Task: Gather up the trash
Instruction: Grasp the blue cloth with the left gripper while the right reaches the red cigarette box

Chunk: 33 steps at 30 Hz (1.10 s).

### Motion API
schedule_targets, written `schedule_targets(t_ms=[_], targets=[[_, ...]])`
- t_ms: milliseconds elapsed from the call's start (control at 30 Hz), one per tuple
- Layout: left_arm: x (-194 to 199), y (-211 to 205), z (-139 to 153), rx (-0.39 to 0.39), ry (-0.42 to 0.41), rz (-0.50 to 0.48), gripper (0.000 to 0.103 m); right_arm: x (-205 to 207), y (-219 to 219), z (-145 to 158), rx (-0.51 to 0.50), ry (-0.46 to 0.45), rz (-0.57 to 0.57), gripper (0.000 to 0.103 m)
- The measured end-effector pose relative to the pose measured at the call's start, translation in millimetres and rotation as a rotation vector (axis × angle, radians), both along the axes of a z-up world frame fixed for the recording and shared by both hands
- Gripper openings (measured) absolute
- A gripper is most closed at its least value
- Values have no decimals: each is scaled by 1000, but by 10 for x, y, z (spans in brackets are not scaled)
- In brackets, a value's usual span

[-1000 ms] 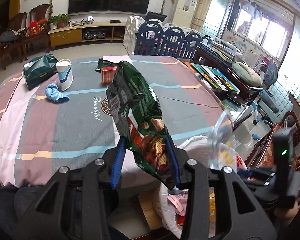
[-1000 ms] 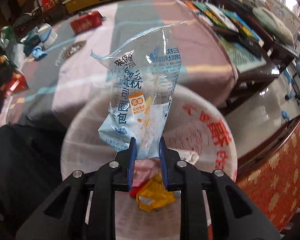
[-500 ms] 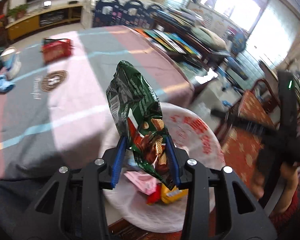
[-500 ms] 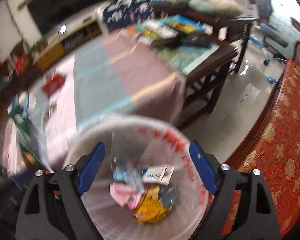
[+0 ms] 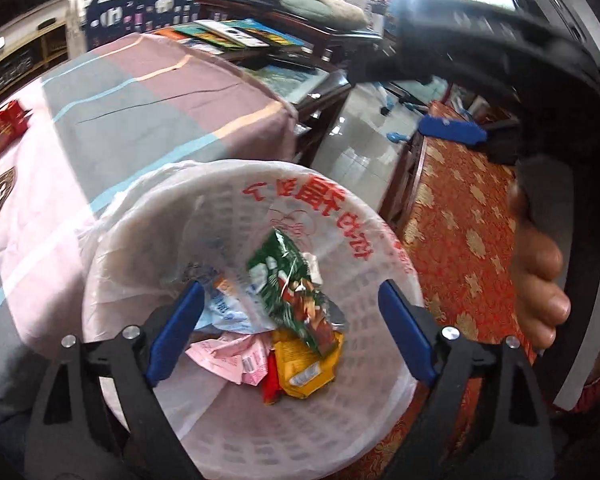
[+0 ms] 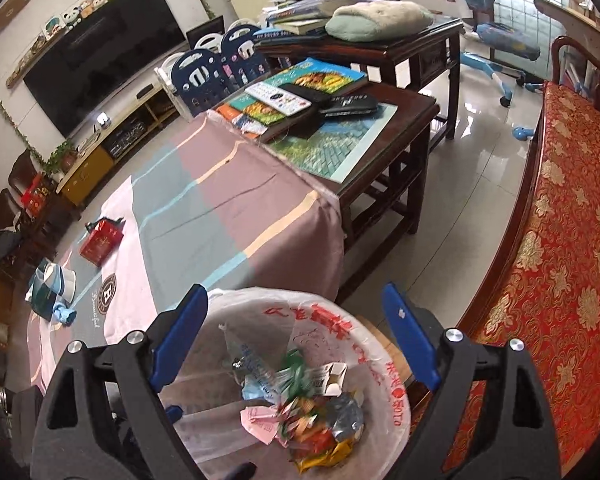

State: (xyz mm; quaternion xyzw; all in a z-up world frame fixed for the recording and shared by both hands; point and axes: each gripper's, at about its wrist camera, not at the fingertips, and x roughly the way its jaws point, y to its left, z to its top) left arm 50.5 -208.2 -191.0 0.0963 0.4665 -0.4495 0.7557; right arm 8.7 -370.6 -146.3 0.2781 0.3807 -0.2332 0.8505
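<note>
The tabletop point(image 6: 228, 216), under a striped pink-and-grey cloth, carries a red box point(image 6: 101, 240), a white-and-blue cup point(image 6: 62, 280) and a blue cloth point(image 6: 65, 314), while books point(image 6: 300, 96) and remotes point(image 6: 278, 98) lie at its far end.

One lined bin point(image 5: 204, 184), one green wrapper point(image 5: 296, 300), one pink wrapper point(image 5: 232, 354), one yellow wrapper point(image 5: 304, 372), one red box point(image 6: 100, 240), two remotes point(image 6: 278, 98)
</note>
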Motion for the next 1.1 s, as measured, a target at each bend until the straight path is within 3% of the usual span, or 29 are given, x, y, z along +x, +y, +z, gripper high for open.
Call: schedule_targets(t_ms=[167, 333, 500, 833, 967, 1100], targets=[[314, 394, 24, -41, 40, 170, 90, 111, 139, -64, 9, 18, 44, 87], [753, 1044, -17, -89, 83, 459, 90, 226, 242, -129, 13, 40, 77, 87], [1042, 1631, -103, -69, 97, 683, 90, 354, 375, -223, 29, 68, 110, 87], [1305, 2337, -131, -54, 63, 899, 90, 597, 610, -293, 27, 87, 155, 87], [1457, 2609, -28, -49, 12, 942, 90, 724, 714, -292, 25, 93, 177, 87], [1745, 3035, 76, -62, -14, 1059, 90, 860, 871, -234, -6, 82, 229, 87]])
